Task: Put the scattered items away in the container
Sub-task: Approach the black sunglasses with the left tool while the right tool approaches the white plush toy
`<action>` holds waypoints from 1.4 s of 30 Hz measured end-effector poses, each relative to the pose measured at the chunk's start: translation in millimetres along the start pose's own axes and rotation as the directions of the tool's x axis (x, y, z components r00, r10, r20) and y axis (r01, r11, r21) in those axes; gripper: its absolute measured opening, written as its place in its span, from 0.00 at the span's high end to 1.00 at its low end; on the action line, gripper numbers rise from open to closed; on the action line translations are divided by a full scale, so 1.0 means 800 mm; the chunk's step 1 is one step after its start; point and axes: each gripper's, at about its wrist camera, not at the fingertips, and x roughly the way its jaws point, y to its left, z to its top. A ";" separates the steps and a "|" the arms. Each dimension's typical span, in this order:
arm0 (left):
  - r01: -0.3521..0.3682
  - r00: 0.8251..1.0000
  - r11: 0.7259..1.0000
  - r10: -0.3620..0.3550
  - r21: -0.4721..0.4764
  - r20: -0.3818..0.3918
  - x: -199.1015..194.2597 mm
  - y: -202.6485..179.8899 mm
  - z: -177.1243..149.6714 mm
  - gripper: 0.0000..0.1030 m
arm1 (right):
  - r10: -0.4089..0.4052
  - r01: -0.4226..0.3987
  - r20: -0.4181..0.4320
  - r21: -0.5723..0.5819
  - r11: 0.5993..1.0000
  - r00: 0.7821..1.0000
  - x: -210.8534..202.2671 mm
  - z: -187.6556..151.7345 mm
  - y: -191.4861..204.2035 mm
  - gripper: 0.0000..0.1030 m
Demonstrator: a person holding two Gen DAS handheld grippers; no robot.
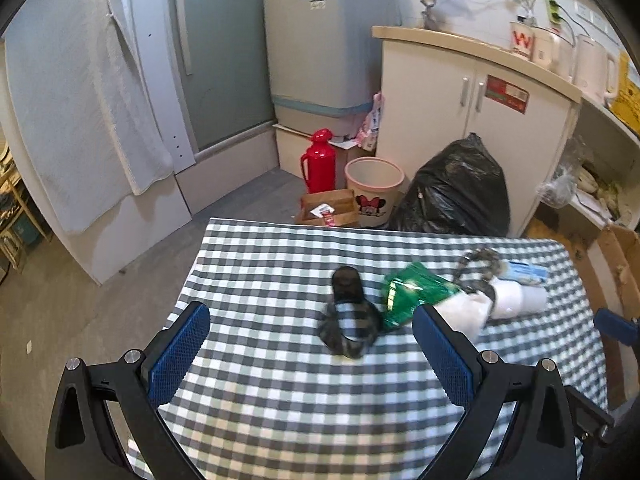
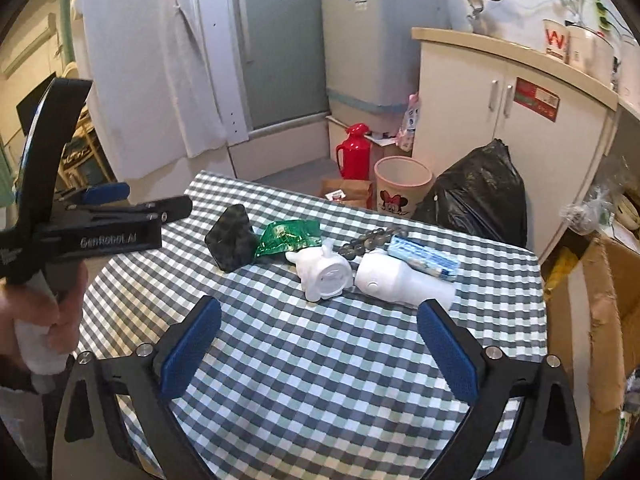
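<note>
We note matt woven grey-and-white checked cloth [image 2: 320,360] over the table; crinkled glossy green foil packet [image 2: 289,236]; two matt white plaster-like figurines [image 2: 326,276]; glossy black plastic rubbish bag [image 2: 480,196].

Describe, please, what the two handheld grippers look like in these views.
Both match: the left gripper and the right gripper have black, curved plastic frames with triangular cut-outs, silver bolts at the joints, and flat blue fingers with a fine mesh texture. Seen side-on from the right view, the left one carries white "GenRobot.AI" lettering and a white-wrapped handle gripped by a hand. No cables or sleeves show.
</note>
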 end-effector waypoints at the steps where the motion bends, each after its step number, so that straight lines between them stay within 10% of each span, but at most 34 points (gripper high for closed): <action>1: -0.002 1.000 1.000 0.002 -0.004 0.000 0.004 0.002 0.000 0.00 | 0.003 -0.003 -0.006 -0.003 1.000 1.000 0.005 0.001 0.001 0.07; 11: -0.017 0.998 1.000 0.018 0.025 -0.056 0.061 0.012 -0.005 0.00 | 0.067 -0.067 -0.050 -0.018 0.998 0.997 0.058 0.004 0.000 0.29; 36: 0.062 0.984 0.998 -0.057 0.019 -0.171 0.134 0.018 -0.014 0.00 | 0.101 -0.106 -0.102 -0.050 0.993 0.990 0.143 0.025 -0.003 0.36; 42: 0.089 0.978 0.996 -0.084 0.020 -0.192 0.142 0.011 -0.016 0.21 | 0.114 -0.121 -0.108 -0.051 0.991 0.988 0.153 0.027 -0.006 0.36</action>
